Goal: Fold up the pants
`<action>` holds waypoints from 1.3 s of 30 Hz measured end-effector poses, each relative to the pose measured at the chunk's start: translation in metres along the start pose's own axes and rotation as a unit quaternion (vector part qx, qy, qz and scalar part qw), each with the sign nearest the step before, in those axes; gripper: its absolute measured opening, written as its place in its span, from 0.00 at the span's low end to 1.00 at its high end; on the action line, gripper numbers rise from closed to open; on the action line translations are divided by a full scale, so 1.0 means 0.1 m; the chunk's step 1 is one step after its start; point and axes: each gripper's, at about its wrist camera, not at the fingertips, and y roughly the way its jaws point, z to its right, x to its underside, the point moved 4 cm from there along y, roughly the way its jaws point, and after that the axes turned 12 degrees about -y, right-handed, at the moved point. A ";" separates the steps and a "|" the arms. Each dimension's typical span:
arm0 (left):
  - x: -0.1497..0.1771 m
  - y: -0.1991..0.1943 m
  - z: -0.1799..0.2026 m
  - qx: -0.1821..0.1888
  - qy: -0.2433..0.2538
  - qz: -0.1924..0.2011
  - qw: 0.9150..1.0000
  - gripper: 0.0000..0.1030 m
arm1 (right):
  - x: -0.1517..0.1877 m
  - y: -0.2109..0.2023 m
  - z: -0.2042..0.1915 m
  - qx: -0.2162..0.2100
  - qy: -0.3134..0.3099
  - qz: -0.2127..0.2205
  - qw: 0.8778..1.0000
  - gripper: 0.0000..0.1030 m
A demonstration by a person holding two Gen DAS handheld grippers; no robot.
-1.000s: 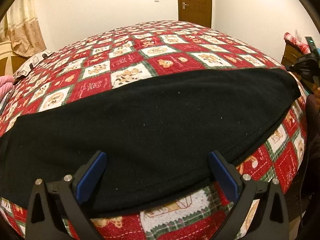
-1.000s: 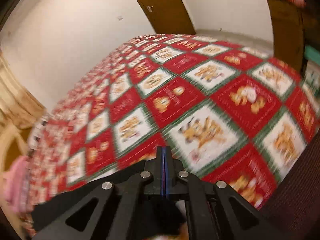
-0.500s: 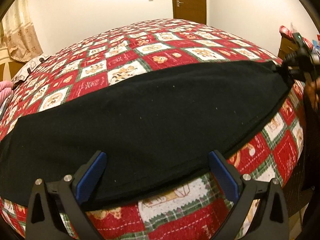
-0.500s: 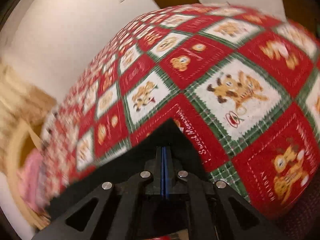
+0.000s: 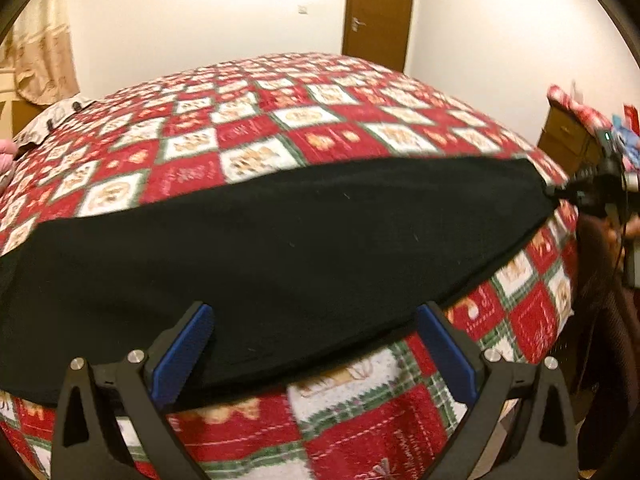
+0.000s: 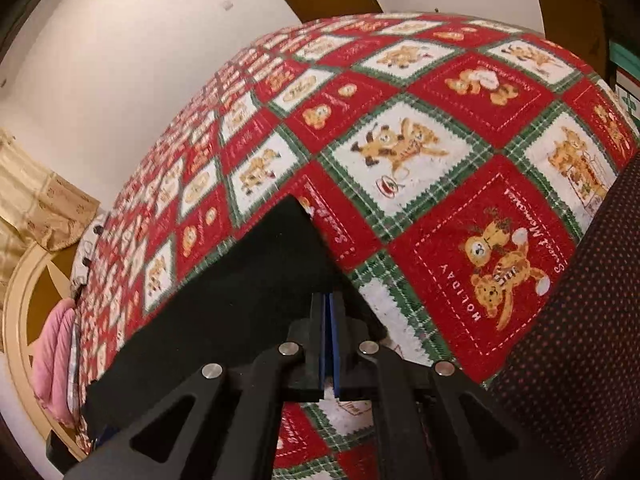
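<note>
One pair of black pants (image 5: 280, 252) flat on quilt (image 5: 320, 120), left hand-held gripper (image 5: 316, 344) spread, right hand-held gripper (image 6: 329, 320) pinching pants.

Left claw (image 5: 314, 344) gapes wide; right claw (image 6: 329, 312) is clamped together.

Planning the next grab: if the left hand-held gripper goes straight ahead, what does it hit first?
Probably the black fabric pants spread on the red patchwork quilt; the open left hand-held gripper points right at them, though depth is unclear.
</note>
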 end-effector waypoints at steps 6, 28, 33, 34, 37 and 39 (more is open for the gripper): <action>-0.04 -0.04 -0.23 -0.007 -0.037 0.004 0.999 1.00 | 0.01 -0.17 0.03 -0.017 0.034 0.045 0.998 0.67; -0.10 -0.20 -0.56 -0.005 -0.085 0.022 0.996 1.00 | 0.06 -0.17 -1.04 0.029 -0.116 0.037 0.992 0.14; -0.17 -0.29 -0.74 -0.014 -0.111 0.041 0.993 1.00 | 0.37 -0.08 -2.25 -0.029 -0.269 0.036 0.962 0.14; -0.19 -0.32 -0.79 -0.018 -0.114 0.046 0.992 1.00 | 0.53 -0.01 -2.48 -0.046 -0.301 0.026 0.952 0.14; -0.19 -0.36 -0.94 -0.031 -0.127 0.055 0.990 1.00 | 0.99 0.26 -2.97 -0.074 -0.364 0.002 0.928 0.15; -0.18 -0.38 -1.02 -0.037 -0.135 0.055 0.989 1.00 | 1.30 0.50 -3.16 -0.101 -0.368 -0.022 0.924 0.17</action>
